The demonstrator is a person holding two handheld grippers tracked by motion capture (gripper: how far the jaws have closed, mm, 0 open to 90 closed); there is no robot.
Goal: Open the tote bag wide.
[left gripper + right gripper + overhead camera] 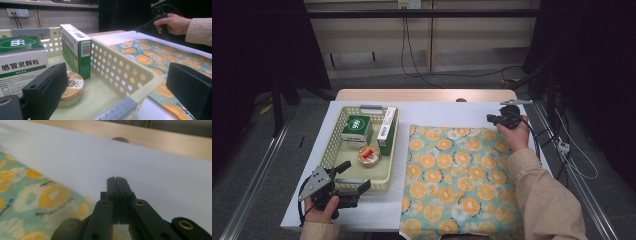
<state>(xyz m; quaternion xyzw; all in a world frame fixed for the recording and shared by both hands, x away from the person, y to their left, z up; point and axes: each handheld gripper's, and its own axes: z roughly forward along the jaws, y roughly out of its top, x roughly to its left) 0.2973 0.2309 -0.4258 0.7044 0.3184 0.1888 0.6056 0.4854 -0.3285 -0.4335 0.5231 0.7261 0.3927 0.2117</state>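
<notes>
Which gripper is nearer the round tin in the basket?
Left. The left gripper hovers open at the basket's near end, close to the round tin; the right gripper is shut above the orange-print cloth's far corner.

The cloth [462, 175] is showing a teal ground covered in orange slices and white blossoms. The basket [332, 145] is looking pale yellow-green, with grey handles. Inside, one box [356, 130] is wearing green over white, the tall box [386, 131] is going green and white too, and the tin [368, 155] is showing gold with red. Both claws, left [353, 176] and right [490, 118], are looking black. The tabletop [437, 112] is showing white with a wood edge; the sleeve [547, 200] is looking beige.
</notes>
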